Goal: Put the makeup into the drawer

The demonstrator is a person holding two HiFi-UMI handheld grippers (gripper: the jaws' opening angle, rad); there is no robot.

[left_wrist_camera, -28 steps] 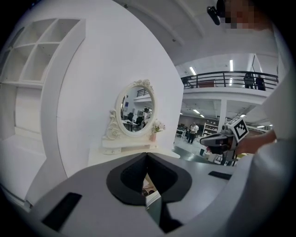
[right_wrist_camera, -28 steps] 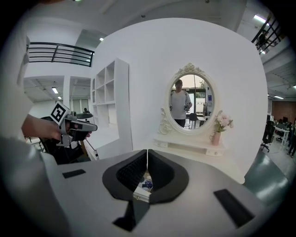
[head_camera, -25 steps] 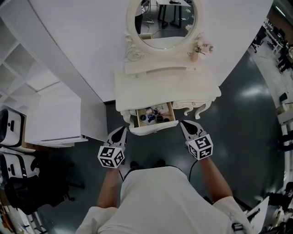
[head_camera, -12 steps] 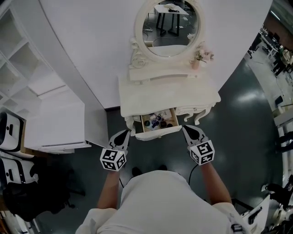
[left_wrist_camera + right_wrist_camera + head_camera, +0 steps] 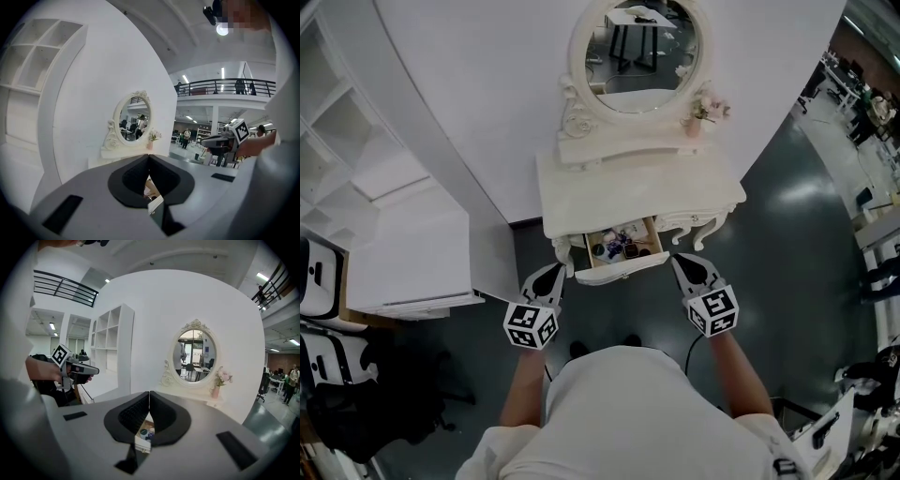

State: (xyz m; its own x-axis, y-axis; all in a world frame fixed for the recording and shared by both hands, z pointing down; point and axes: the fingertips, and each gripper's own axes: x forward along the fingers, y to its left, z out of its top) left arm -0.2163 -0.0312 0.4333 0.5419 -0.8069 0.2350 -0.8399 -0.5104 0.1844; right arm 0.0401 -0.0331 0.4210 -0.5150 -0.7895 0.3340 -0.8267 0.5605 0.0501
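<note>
— While both tools hang just in front of the person's white shirt (image 5: 619, 403), how do their jaws stand?
— Both closed. On the left hand-held gripper (image 5: 551, 277) the two dark pads meet in one line with nothing between them. The right hand-held gripper (image 5: 682, 262) is the same: jaws pressed together and empty.
— Where do they sit against the drawer?
— One at each side of the drawer (image 5: 623, 270), near its front corners and apart from it. Both point toward the bench, tipped slightly down.
— And the makeup?
— The makeup (image 5: 619, 246) lies inside the drawer, which is pulled out from under the front edge of the bench (image 5: 637, 178). It is a handful of small pieces: one dark round pot, with bluish and purple bits beside it. They are too small to tell more.
— What stands farther back?
— At the rear of the bench a raised ledge carries an oval mirror (image 5: 639, 52) in a carved white frame. Just right of the mirror's foot is a small pink vase of flowers (image 5: 698, 117).
— Behind that?
— A curved white wall (image 5: 469, 84) runs behind the bench. A white shelf unit (image 5: 342, 112) stands off to the left, and dark glossy floor (image 5: 806, 244) spreads to the right.
</note>
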